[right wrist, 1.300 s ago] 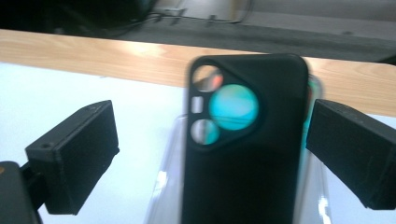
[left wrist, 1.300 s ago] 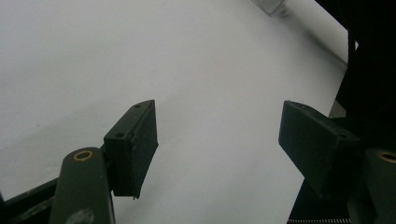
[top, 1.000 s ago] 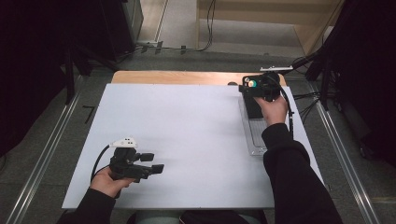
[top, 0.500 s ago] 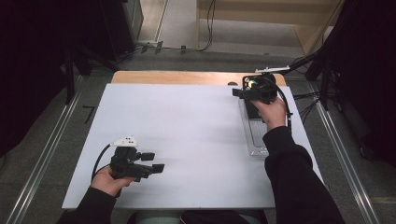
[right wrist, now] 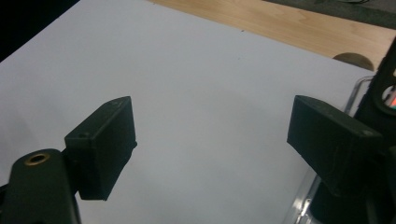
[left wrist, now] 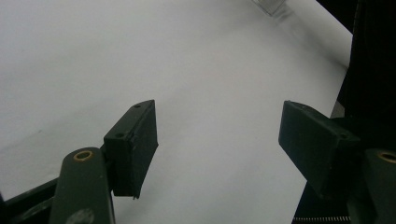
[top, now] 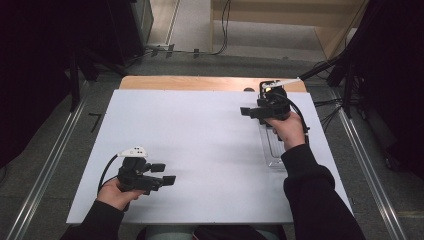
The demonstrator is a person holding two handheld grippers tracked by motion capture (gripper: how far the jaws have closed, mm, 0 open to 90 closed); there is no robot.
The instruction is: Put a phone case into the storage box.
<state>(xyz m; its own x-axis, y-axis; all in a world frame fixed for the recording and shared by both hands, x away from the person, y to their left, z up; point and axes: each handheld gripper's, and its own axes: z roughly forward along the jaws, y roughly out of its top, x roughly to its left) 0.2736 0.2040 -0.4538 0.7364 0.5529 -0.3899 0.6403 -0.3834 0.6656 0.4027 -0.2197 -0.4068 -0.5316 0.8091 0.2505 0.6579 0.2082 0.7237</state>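
Clear plastic tray [top: 272, 150], long and narrow, lies at the right of the high view on the white board [top: 200, 145], its far end hidden under the right hand and gripper; only its near end, toward the lower right, reads plainly, and what it holds cannot be made out. The board covers most of a wooden table [top: 200, 82], whose bare strip shows along the top edge of the board.

In the upper right of the high view the right gripper [top: 248, 111] hangs over the tray's far end, pointing left across the board. In the right gripper view its jaws stand spread with nothing between them, and they have just been closing a little; the tray's clear rim [right wrist: 356, 91] shows at the right edge of that frame, partly cut off behind the right-hand jaw.

At lower left of the high view the left gripper [top: 164, 173] sits low over the board in the left hand [top: 116, 192] (a cable loops off its back), well apart from the tray. The left gripper view shows its jaws parted and empty above bare white board, with a blurred clear corner of the tray [left wrist: 273, 7] at the top edge.
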